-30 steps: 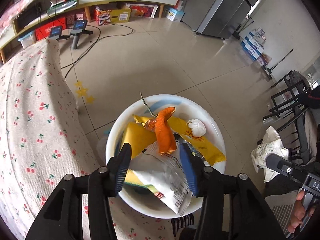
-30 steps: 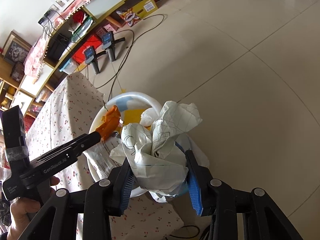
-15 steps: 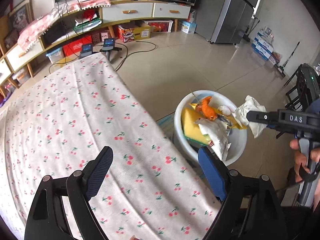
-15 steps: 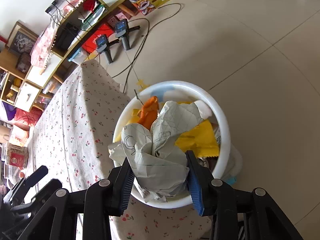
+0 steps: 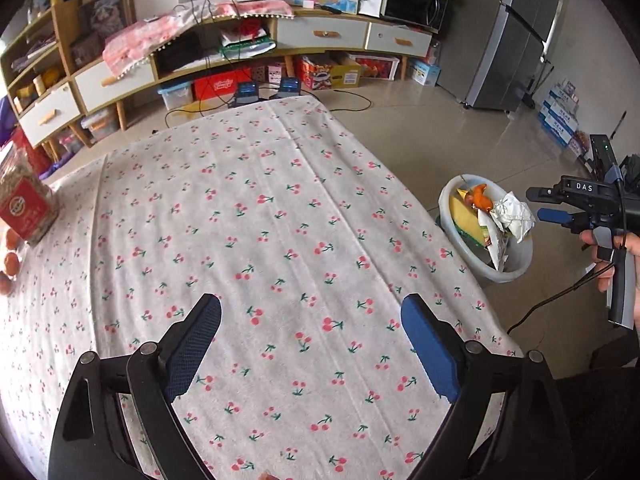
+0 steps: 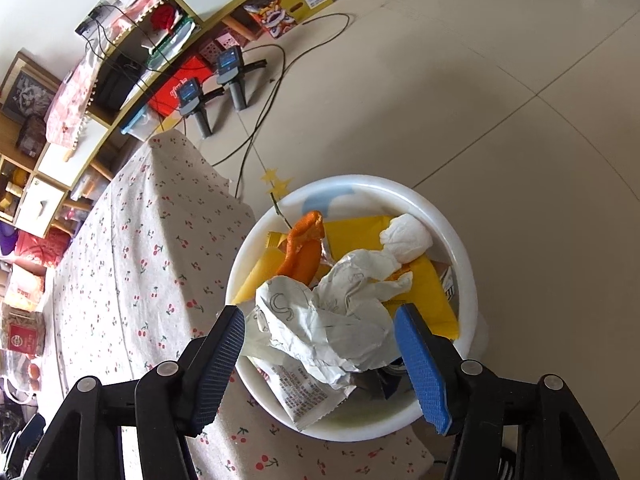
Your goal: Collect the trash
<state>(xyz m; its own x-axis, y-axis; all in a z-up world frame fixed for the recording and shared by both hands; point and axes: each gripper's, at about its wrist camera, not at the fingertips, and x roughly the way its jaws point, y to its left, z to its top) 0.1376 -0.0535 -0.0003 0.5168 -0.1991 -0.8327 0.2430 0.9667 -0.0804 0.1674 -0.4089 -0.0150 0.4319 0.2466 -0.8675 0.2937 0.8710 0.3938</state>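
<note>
Crumpled paper (image 6: 332, 320): light, soft, springy; lies atop the full white bin (image 6: 460, 240); best pinched across its bulk. Right gripper (image 6: 320, 356): jaws apart, flanking the paper. Left gripper (image 5: 310, 344): jaws apart over the tablecloth (image 5: 260, 220), holding nothing.

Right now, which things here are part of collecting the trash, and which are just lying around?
Part of the job:
- white bin on the floor
- crumpled paper on top of the pile
- orange peel
- yellow wrappers
- right gripper, open over the bin

Just lying about:
- red tin on the tablecloth
- eggs beside it
</note>
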